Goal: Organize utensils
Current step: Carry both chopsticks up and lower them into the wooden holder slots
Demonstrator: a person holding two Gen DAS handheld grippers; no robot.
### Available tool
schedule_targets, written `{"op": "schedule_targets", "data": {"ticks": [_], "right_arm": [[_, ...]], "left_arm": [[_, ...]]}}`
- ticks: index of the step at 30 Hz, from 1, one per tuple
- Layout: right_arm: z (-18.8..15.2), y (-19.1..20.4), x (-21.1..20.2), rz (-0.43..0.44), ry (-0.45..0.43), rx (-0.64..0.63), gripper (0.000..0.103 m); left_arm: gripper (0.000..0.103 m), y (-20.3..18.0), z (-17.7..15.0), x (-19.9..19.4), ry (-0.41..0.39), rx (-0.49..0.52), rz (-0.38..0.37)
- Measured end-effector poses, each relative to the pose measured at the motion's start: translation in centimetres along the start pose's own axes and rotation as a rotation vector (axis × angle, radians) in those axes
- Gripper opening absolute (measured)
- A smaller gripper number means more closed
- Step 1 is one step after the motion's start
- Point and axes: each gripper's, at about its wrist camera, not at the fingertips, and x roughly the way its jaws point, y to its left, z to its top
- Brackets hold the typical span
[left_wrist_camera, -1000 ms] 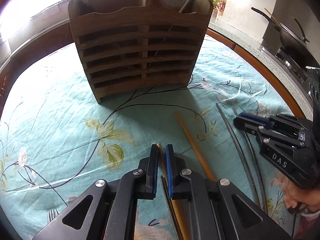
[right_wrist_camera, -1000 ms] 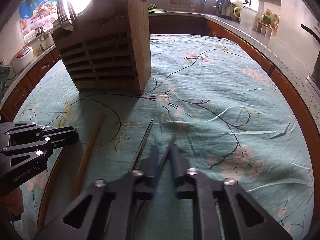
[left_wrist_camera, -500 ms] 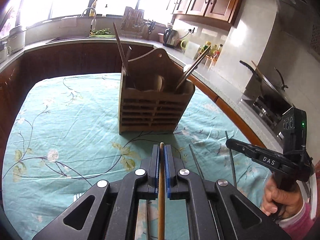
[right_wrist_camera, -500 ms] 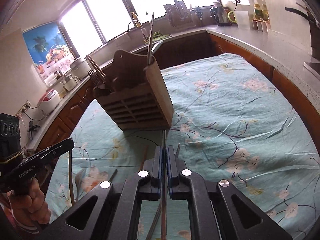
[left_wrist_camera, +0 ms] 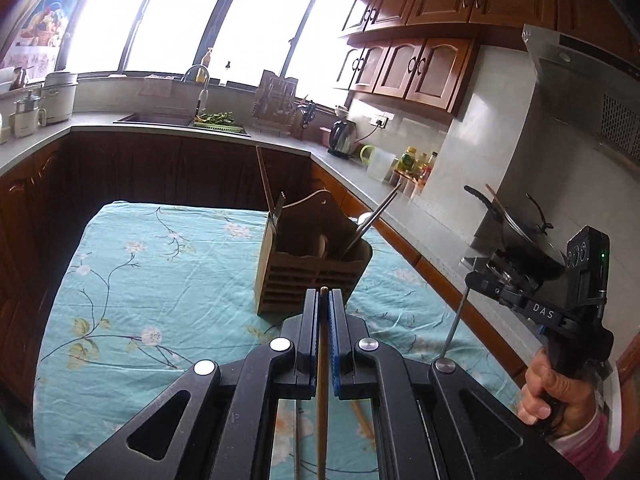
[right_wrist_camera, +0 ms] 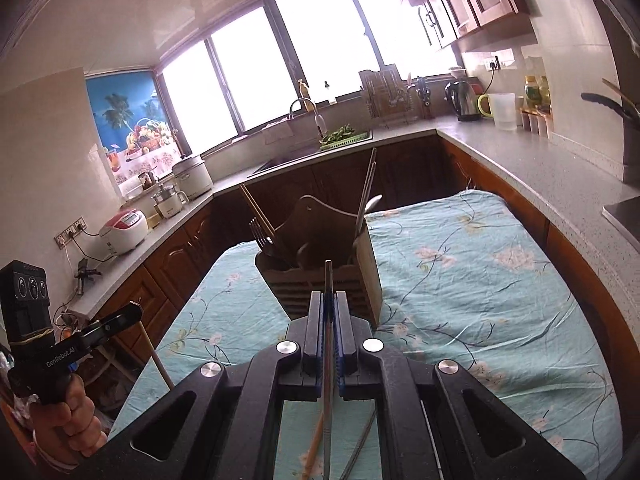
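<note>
From the left wrist, the left gripper (left_wrist_camera: 324, 312) is pinched on a wooden chopstick (left_wrist_camera: 321, 392) that runs back between its fingers, its tip just past the fingertips and pointing at the wooden caddy (left_wrist_camera: 310, 268) straight ahead on the floral cloth (left_wrist_camera: 160, 280). The caddy already holds a wooden chopstick and a fork at its far left and metal sticks with a spoon at its right, so the sorting looks partly done. Below the fingers, more sticks lie on the cloth, so several pieces seem left. To the right and level with this tool, the right gripper (left_wrist_camera: 478, 280) carries a metal chopstick (left_wrist_camera: 454, 326) that hangs down from its tip; its body reads "DAS". From the right wrist, the right gripper (right_wrist_camera: 329, 312) is pressed together on the metal chopstick (right_wrist_camera: 328, 344), whose end reaches toward the caddy (right_wrist_camera: 320, 276) dead ahead. Under the fingers a wooden stick and a bent metal one lie on the cloth (right_wrist_camera: 460, 280), not yet stowed. Low to the left, the left gripper (right_wrist_camera: 132, 314) holds its wooden chopstick (right_wrist_camera: 158, 356), which slants down from its tip; its side reads "GenRobot.AI". Both sticks in hand are lifted but not yet in the caddy, so I judge the job roughly midway.
</note>
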Motion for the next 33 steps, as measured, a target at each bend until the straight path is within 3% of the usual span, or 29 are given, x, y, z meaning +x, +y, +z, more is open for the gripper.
{"op": "schedule_targets", "data": {"ticks": [20, 33], "right_arm": [[3.0, -0.3, 0.6, 0.006, -0.102, 0.021, 0.004], [8.4, 0.4, 3.2, -0.019, -0.22, -0.003, 0.004]], "left_arm": [[0.002, 1.4, 2.6, 0.5, -0.126, -0.035, 0.006], [0.002, 2.6, 8.2, 4.3, -0.268, -0.023, 0.004]]}}
